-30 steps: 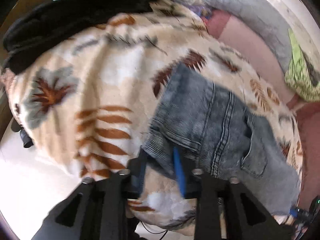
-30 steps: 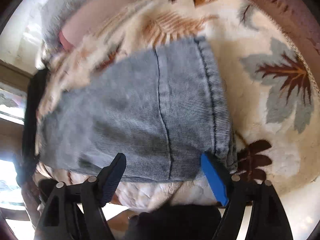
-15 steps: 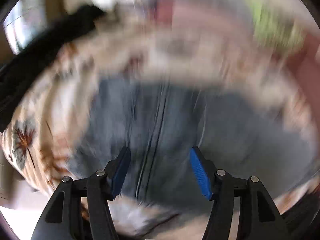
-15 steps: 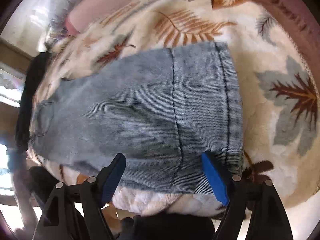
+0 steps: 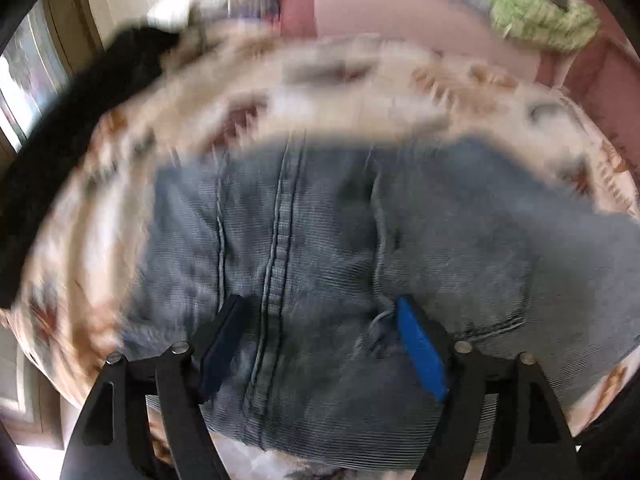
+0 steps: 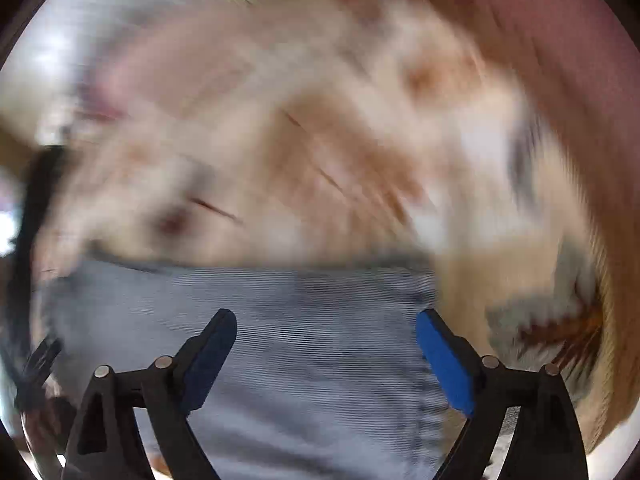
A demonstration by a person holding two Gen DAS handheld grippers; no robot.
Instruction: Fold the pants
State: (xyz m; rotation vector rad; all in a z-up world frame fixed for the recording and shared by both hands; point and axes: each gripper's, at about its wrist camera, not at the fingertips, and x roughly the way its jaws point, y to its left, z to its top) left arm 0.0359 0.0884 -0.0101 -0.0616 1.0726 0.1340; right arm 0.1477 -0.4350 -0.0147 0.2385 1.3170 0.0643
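The blue-grey denim pants (image 5: 340, 240) lie folded on a cream blanket with leaf prints (image 5: 360, 92). In the left wrist view my left gripper (image 5: 320, 320) is open, its blue pads spread over the pants' seam near the waist end. In the right wrist view, which is blurred, my right gripper (image 6: 326, 334) is open above the hem end of the pants (image 6: 320, 340). Neither gripper holds cloth.
A black garment (image 5: 80, 112) lies at the blanket's left edge. A pink cushion (image 5: 400, 12) and a green cloth (image 5: 540, 20) sit at the back. A window is at the far left. The blanket's edge (image 6: 592, 320) drops off at the right.
My left gripper let go of the pants' edge, opened wide and swung over the middle of the pants. My right gripper stayed open and moved fast, so less of the pants now shows.
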